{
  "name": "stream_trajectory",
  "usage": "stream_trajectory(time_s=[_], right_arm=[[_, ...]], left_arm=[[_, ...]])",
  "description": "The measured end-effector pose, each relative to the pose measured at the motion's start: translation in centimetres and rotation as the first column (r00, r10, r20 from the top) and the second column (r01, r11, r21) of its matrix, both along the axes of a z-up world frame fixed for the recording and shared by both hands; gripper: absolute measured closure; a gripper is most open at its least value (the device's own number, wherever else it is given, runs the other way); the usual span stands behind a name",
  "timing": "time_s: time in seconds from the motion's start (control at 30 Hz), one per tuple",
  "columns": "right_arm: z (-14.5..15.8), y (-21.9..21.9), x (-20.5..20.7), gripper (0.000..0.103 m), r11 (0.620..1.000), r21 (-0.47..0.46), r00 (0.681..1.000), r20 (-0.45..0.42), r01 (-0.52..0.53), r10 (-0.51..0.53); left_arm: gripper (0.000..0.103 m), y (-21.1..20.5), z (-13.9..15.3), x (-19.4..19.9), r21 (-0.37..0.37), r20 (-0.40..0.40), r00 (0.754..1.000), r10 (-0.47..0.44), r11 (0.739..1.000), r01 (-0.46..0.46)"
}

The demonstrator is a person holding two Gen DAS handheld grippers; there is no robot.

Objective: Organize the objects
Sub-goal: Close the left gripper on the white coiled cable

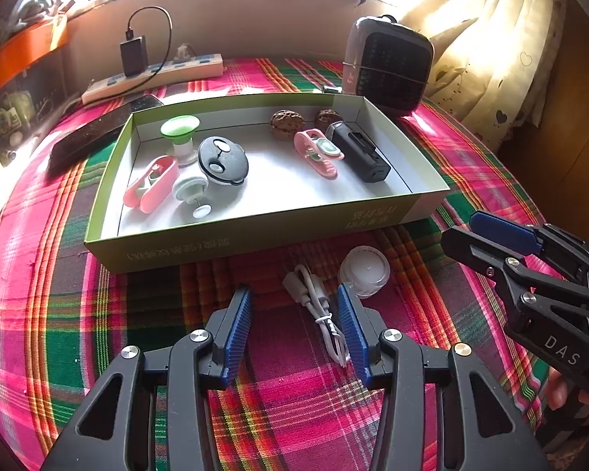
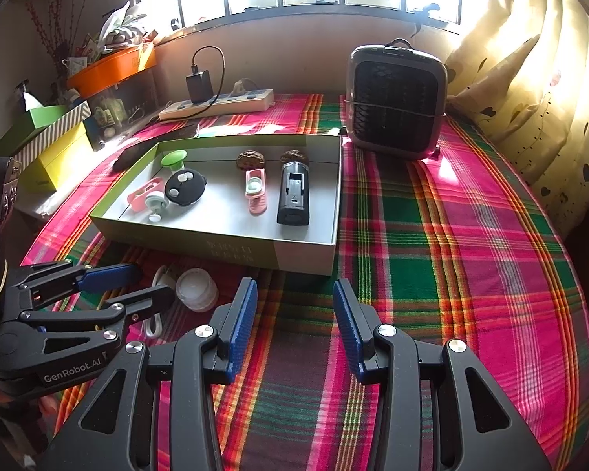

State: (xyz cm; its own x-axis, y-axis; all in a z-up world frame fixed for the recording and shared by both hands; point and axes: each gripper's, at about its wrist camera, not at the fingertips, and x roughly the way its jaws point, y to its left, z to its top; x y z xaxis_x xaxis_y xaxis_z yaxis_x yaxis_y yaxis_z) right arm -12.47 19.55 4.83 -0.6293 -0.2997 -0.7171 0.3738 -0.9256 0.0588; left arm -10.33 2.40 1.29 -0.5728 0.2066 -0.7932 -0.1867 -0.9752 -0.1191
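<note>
free: plaid cloth right of the green box (image 2: 302, 251) lies bare up to the curtain (image 2: 530, 90) | blocked: fan heater (image 2: 396, 106) behind the box corner | near edge: coiled white cable (image 1: 322, 314) and clear round lid (image 1: 365, 272) before the box wall | box middle floor open between items

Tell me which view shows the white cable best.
Left wrist: the white cable lies fully visible between the left tool's open fingers. In the right wrist view, the left tool hides most of the cable.

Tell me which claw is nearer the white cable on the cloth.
Left. The left claw is open with the white cable lying between its fingers. The right claw is open over bare cloth, off to the cable's right.
</note>
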Motion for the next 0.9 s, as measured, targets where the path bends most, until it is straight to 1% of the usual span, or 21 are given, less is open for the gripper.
stream_trajectory(time_s=[0.07,0.47,0.57,0.67,0.9], right_arm=[[0.0,-0.1,0.0,0.061,1.0,-0.001,1.0,0.0,-0.003,0.003],[-0.3,-0.3,-0.2,0.061,1.0,0.0,1.0,0.012,-0.008,0.008],[-0.4,-0.5,-0.2,0.061,1.0,0.0,1.0,0.019,-0.012,0.012],[-0.5,-0.7,-0.1,0.061,1.0,0.004,1.0,0.02,-0.016,0.016],[-0.6,-1.3,0.0,0.061,0.999,-0.001,0.999,0.028,-0.034,0.034]], left_arm=[[0.062,0.0,0.0,0.0,-0.009,-0.004,1.0,-0.002,1.0,0.002],[0.084,-0.8,-0.1,-0.1,-0.022,-0.014,1.0,0.004,1.0,-0.004],[0.085,-1.0,-0.1,0.0,-0.009,-0.014,1.0,0.0,1.0,0.0],[0.085,-1.1,-0.2,0.1,-0.017,-0.019,1.0,-0.001,1.0,0.001],[0.086,-2.0,-0.2,0.2,-0.007,-0.021,1.0,0.008,1.0,-0.008]])
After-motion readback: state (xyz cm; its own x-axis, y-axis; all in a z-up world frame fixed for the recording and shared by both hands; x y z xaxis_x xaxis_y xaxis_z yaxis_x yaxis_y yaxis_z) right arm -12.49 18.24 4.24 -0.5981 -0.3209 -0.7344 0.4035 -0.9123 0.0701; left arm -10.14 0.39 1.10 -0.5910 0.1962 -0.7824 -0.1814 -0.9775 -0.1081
